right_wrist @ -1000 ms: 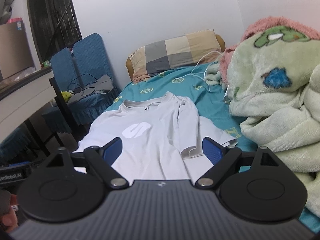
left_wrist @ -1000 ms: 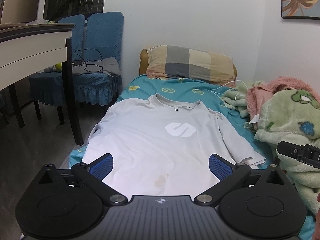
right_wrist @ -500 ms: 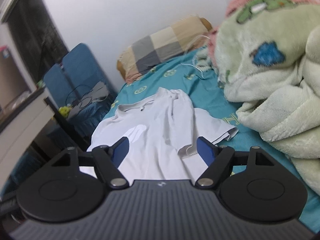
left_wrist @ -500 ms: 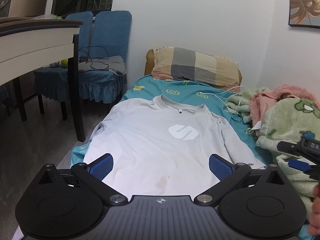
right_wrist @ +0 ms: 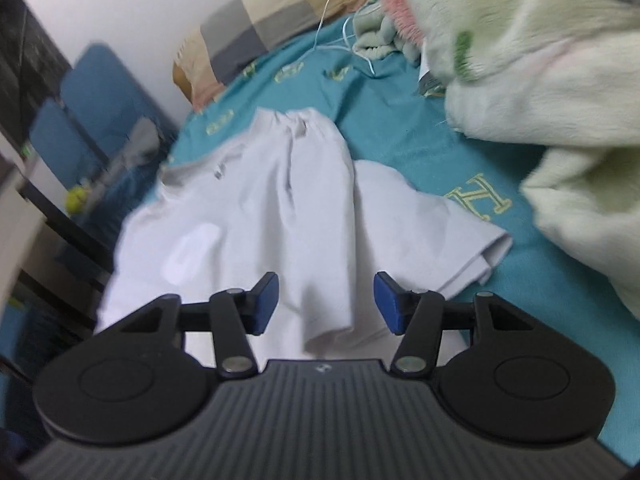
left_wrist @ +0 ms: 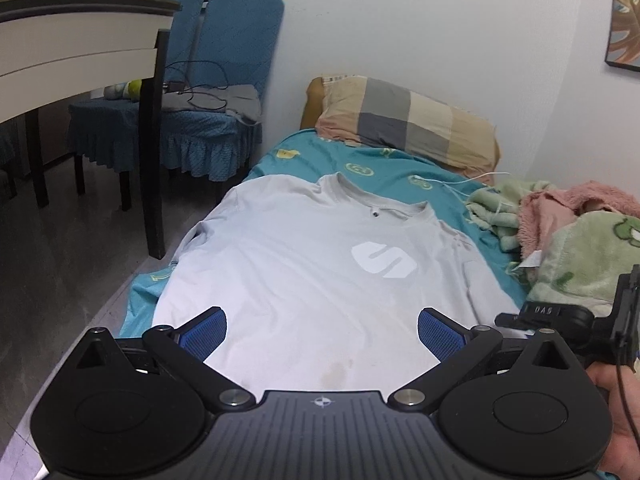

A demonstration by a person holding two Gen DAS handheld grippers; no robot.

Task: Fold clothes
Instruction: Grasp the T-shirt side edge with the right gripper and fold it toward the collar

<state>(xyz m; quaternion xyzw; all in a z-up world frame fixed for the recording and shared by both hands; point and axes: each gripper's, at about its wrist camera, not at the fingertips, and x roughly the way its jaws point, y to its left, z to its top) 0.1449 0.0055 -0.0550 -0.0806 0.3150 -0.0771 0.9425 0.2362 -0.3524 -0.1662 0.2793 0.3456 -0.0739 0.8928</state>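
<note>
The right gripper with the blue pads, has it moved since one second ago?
Yes. The right gripper has come down and forward toward the white T-shirt's right sleeve; the checked pillow now sits higher in its view.

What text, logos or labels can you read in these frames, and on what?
"DAS": white letters on the black body of the right gripper, seen from the left wrist view.
"S"-shaped white logo, no words: chest of the white T-shirt.
"H"-like yellow monogram: teal bedsheet; the other yellow motifs are too blurred to read.
White tag by the green blanket: unreadable.
</note>
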